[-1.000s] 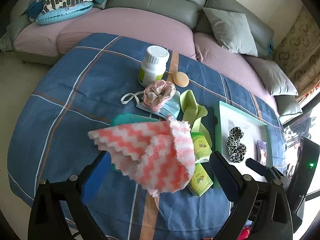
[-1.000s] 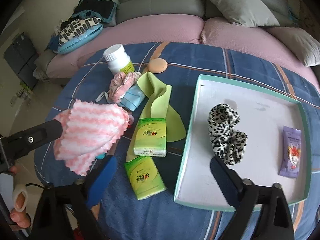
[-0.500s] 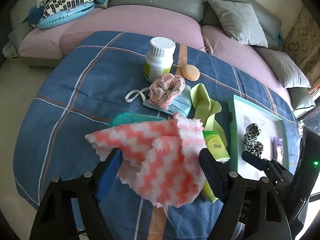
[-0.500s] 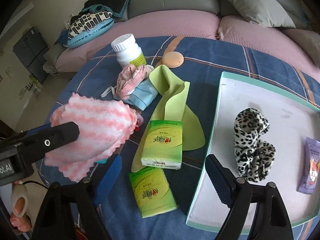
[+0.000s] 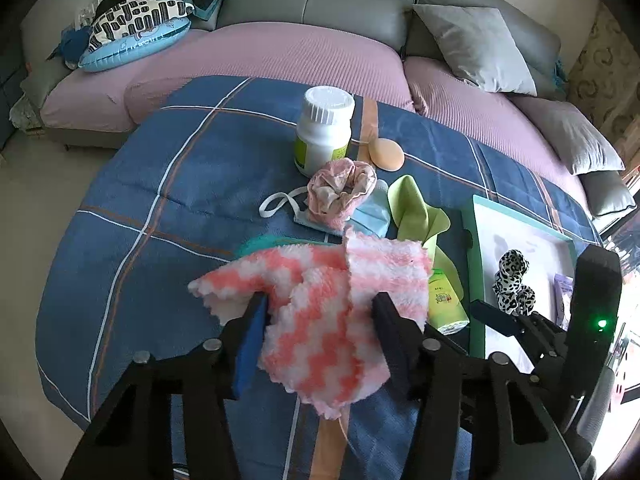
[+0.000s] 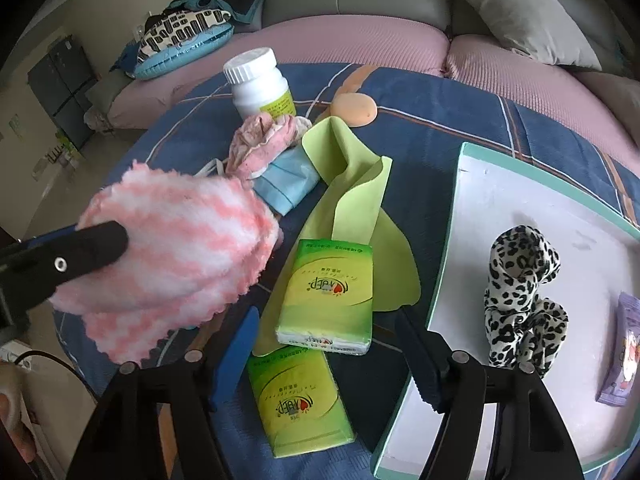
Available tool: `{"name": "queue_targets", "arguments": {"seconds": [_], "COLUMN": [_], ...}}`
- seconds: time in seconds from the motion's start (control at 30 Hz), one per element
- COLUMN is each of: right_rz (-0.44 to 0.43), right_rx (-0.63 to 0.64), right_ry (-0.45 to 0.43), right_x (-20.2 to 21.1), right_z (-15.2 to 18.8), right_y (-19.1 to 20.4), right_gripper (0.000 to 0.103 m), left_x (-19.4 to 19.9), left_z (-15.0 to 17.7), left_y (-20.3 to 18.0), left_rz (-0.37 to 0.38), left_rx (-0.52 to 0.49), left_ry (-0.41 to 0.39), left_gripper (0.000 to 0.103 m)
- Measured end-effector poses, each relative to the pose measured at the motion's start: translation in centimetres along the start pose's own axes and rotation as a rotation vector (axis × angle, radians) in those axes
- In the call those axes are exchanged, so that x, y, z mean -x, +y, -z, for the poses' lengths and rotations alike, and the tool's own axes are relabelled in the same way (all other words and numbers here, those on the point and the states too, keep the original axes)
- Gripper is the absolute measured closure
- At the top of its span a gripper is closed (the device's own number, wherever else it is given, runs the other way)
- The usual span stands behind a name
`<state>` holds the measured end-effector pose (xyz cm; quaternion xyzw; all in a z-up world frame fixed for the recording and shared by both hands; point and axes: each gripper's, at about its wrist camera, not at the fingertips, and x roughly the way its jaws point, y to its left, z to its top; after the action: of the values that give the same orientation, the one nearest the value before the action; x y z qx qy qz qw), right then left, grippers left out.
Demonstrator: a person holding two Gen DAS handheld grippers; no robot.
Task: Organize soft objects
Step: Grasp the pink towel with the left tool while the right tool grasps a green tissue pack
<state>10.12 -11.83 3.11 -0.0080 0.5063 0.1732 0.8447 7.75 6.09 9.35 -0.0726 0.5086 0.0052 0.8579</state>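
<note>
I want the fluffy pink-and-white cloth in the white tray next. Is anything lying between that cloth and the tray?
Yes. Between the fluffy pink-and-white cloth and the teal-rimmed white tray lie two green tissue packs and a lime-green cloth strip. The tray's raised rim also faces the cloth. Carrying it over them should clear all three.

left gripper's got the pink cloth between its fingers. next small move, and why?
Probably finish closing the left gripper on the pink-and-white cloth: its jaws are closing with the cloth bunched between them. Then it can carry it toward the tray, where the leopard scrunchie already lies.
</note>
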Motion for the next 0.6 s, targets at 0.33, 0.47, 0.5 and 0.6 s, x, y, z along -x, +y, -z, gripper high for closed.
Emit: {"name": "queue_targets", "arguments": {"seconds": [0.33,0.47,0.5,0.6], "right_rz": [0.000,0.004,0.006,0.009], "right_rx": [-0.007,0.000,0.000,-0.002], "right_ry": [0.009,0.005,0.003,-0.007], "right_x": [-0.65,-0.66,-0.53,-0.13], "right_z": [-0.04,-0.17,-0.10,-0.08], "right_y": [-0.11,-0.03,0.01,0.02], "right_gripper": [0.051,0.052,0.052,0.052], "left_x": [0.17,0.16,0.21,0.34], "left_z": [0.00,0.07,0.08,0.03], "left_y": [-0.08,-0.22,-0.20,-0.05], "left_rz": [0.045,0.062,0.067,0.077], "left_rx": [-0.002,-0.004,-0.002,0.005], "left_ry": [-0.009,-0.006,-0.005,-0.004], "left_gripper": [0.074,0.080,0.081,0.082]}}
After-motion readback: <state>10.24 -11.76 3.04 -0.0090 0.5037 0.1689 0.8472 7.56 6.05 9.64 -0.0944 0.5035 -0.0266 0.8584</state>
